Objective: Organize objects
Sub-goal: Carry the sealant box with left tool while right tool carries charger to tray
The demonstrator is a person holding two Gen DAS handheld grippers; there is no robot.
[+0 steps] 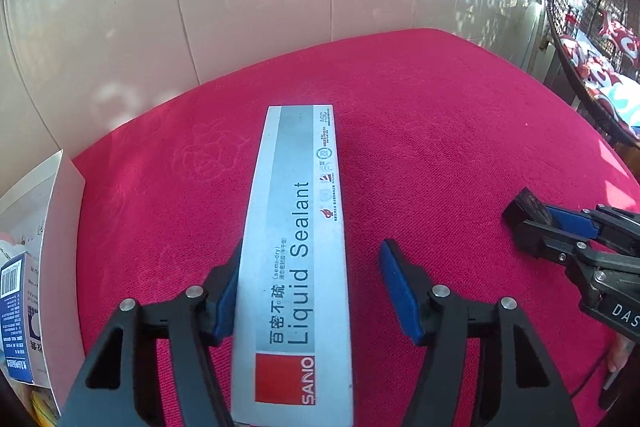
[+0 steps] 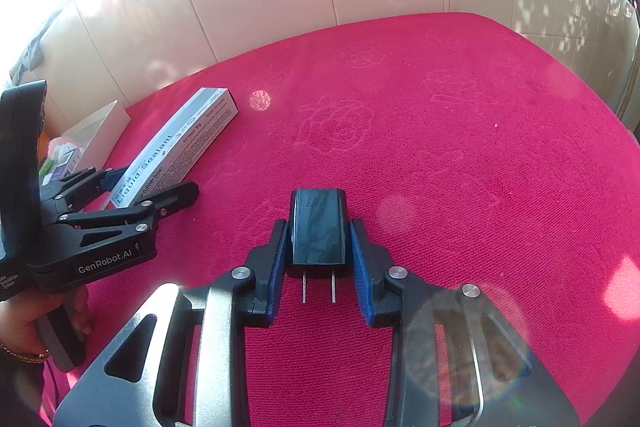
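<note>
Here, sealant box [image 1: 294, 251] between left jaws.

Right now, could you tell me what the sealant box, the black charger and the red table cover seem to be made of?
Sealant box: printed cardboard with a satin sheen and crisp folded edges. Black charger: glossy moulded plastic showing reflections, with two metal prongs. Red table cover: woven or terry-like cloth, matt, with a ribbed texture and embossed flower outlines.

Left gripper [image 1: 310, 287] straddles the Liquid Sealant box [image 1: 294, 251] on red cloth [image 1: 440, 147] — right pad clear
</note>
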